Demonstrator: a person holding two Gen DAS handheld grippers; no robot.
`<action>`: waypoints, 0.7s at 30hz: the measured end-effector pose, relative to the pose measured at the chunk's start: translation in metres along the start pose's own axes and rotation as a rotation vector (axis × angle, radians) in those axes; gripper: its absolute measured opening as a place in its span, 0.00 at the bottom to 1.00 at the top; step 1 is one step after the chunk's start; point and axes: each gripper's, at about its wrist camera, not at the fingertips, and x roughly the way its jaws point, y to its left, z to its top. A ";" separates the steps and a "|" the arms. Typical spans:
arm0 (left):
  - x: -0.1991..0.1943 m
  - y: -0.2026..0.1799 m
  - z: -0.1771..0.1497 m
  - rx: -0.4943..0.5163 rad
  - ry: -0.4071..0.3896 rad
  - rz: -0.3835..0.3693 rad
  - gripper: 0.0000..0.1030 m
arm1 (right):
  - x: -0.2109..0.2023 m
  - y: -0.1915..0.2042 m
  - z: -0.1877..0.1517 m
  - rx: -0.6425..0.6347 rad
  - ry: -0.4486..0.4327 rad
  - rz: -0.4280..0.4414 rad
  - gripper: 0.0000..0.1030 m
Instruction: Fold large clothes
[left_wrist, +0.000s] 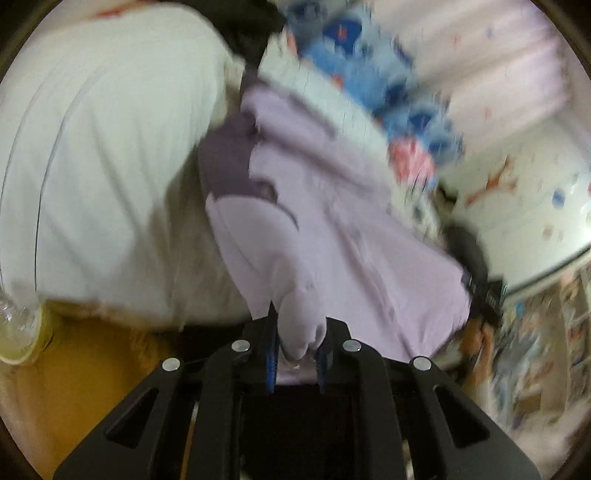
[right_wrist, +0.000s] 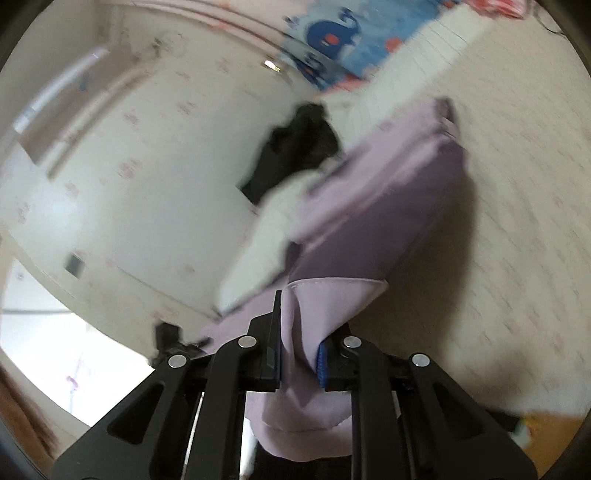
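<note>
we see a bed (left_wrist: 92, 155) covered in a white sheet with a faint small print, filling most of both views; in the right wrist view the same sheet (right_wrist: 517, 221) runs along the right side. across it stretches the lilac garment (left_wrist: 332, 206), a large piece of clothing with a darker purple inner face (right_wrist: 399, 221) showing where it hangs in folds. it is lifted off the bed at two points and sags between them, the far part lying near a white pillow (right_wrist: 258, 251). beyond it sits a blue blanket with a whale print (right_wrist: 332, 37), and a black piece of clothing (right_wrist: 295, 147) lies by the pale wall. both views are blurred, so finer detail of the cloth escapes us.

the left hand-held gripper (left_wrist: 297, 354) is clamped on a bunched fold of the lilac garment, the cloth pinched between its blue pads (left_wrist: 271, 365) and spilling up and away from them. the right hand-held gripper (right_wrist: 299, 354) is likewise closed on a hemmed edge of the same garment, with cloth pressed between its pads and a loose flap hanging below the jaws. in the left wrist view the other gripper shows as a dark shape (left_wrist: 484, 291) at the garment's far corner. a yellow cloth (left_wrist: 92, 369) lies below the bed's edge at lower left
</note>
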 end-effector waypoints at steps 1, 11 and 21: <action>0.006 0.006 -0.007 -0.003 0.031 0.017 0.17 | 0.003 -0.019 -0.011 0.022 0.063 -0.041 0.18; -0.005 0.050 0.003 -0.104 -0.086 -0.069 0.73 | -0.040 -0.058 0.015 0.037 -0.003 -0.135 0.72; 0.071 0.056 0.010 -0.071 0.128 -0.060 0.83 | 0.033 -0.094 -0.008 0.165 0.240 -0.084 0.77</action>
